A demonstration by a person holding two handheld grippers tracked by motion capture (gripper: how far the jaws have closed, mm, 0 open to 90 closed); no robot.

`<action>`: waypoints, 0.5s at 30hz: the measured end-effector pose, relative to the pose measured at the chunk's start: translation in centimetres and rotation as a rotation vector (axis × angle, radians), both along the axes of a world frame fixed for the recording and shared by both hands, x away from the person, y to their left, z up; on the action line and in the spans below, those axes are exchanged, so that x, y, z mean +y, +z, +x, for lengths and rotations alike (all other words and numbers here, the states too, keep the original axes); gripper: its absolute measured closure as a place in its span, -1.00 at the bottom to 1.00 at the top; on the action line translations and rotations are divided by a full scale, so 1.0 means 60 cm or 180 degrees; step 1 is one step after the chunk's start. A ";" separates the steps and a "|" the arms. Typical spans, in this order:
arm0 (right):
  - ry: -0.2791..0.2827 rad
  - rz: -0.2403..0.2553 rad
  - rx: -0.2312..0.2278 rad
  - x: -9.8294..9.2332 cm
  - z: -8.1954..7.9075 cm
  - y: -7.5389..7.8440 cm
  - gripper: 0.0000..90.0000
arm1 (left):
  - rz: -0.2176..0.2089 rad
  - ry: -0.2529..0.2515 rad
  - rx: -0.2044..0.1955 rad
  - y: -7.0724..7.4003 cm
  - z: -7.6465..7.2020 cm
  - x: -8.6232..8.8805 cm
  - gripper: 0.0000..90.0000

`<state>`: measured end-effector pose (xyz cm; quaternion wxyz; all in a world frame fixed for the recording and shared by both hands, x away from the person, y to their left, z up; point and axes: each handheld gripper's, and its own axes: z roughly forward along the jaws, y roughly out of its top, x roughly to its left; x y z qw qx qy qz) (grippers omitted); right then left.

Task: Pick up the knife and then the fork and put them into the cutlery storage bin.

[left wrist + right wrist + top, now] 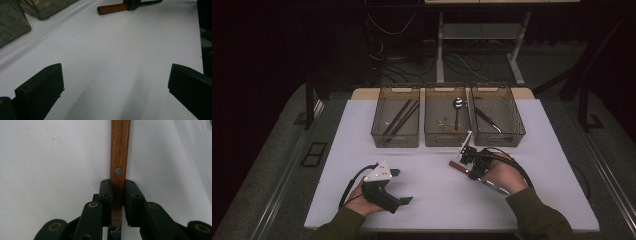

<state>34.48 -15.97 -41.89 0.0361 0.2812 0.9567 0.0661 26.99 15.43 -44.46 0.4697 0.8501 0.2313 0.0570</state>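
Observation:
A knife with a brown wooden handle lies on the white table, its metal end under the person's right hand. My right gripper is shut on that handle. In the right gripper view both pads press the sides of the handle just below its rivet, with the gripper pointing along it. My left gripper rests on the table at the front left, open, with nothing between its jaws. In the left gripper view its jaws stand wide apart over bare table, and the handle shows far ahead.
Three clear brown bins stand in a row at the back of the table. The left bin holds dark chopsticks, the middle bin a spoon, the right bin a dark-handled utensil. Table legs and cables lie beyond the far edge.

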 end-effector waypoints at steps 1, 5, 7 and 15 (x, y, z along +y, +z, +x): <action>0.0013 0.0020 0.0001 -0.002 0.000 0.000 0.73 | 0.0001 -0.0001 -0.0002 0.000 0.000 0.000 -1.00; -0.0014 0.0117 0.0016 -0.009 0.001 0.001 0.73 | 0.0001 -0.0003 -0.0002 0.000 0.000 0.000 -1.00; -0.0032 0.0141 -0.0006 -0.014 0.004 0.003 0.73 | -0.0002 -0.0002 -0.0001 0.000 0.000 0.000 -1.00; -0.0117 0.0363 -0.0116 -0.040 0.006 0.024 0.73 | -0.0004 -0.0002 -0.0003 0.000 0.000 0.000 -1.00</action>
